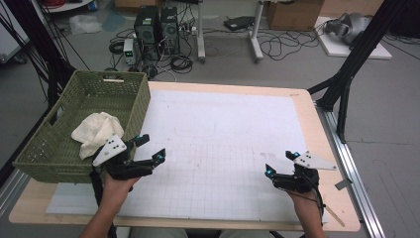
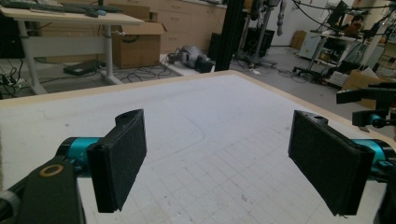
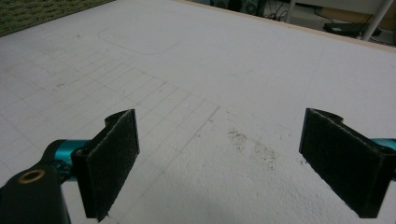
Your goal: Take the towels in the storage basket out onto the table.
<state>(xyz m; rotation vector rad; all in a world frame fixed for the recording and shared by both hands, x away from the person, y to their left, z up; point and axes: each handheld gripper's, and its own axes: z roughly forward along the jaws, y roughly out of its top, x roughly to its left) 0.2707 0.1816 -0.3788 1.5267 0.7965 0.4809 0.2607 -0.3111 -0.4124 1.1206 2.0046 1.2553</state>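
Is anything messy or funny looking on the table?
A little. The white cloth lies crumpled in the green basket, and the basket sticks out past the table's left edge. A patch of dark specks dirties the white mat near the right claw. Both claws are open and empty.

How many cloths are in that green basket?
1: a white cloth lies crumpled in the green basket at the table's left, beside the left tool. Others could hide beneath.
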